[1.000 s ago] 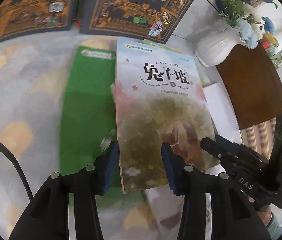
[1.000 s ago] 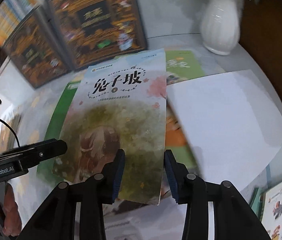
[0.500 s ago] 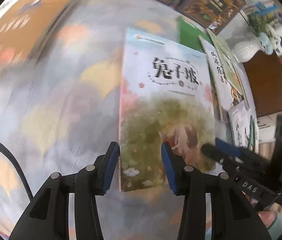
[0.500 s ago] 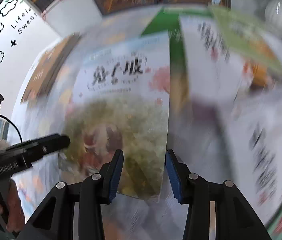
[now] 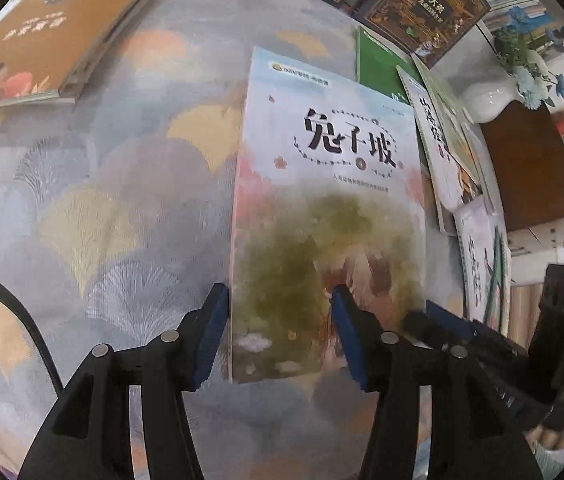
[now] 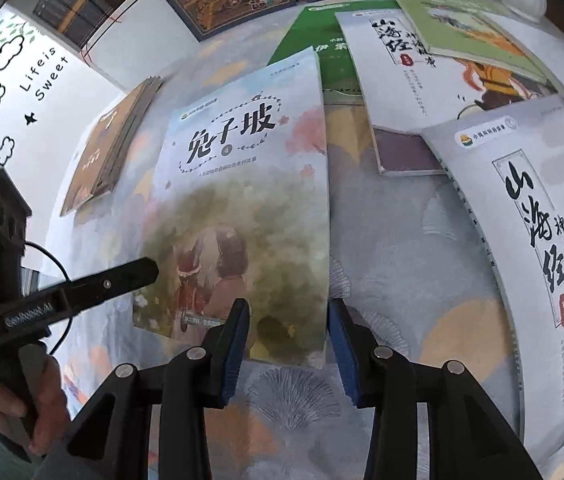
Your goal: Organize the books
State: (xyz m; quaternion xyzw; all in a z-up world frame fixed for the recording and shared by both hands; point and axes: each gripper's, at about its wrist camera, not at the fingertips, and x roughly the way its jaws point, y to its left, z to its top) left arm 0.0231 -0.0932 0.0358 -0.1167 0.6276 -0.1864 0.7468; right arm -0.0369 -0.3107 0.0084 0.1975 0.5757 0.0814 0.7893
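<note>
Both tongs sit at the near edge of the pastel book, left one just loosened

Your left gripper has just been opening, its jaws straddling the pastel book's near left corner with slack showing; whether your right gripper pinches the right corner I cannot tell. The book lies on the patterned cloth, apart from the orange stack. Pull away unevenly and it could skew or drag toward the scattered books

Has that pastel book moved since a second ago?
Yes. The pastel book has shifted left, off the green book it covered, toward the brown book.
</note>
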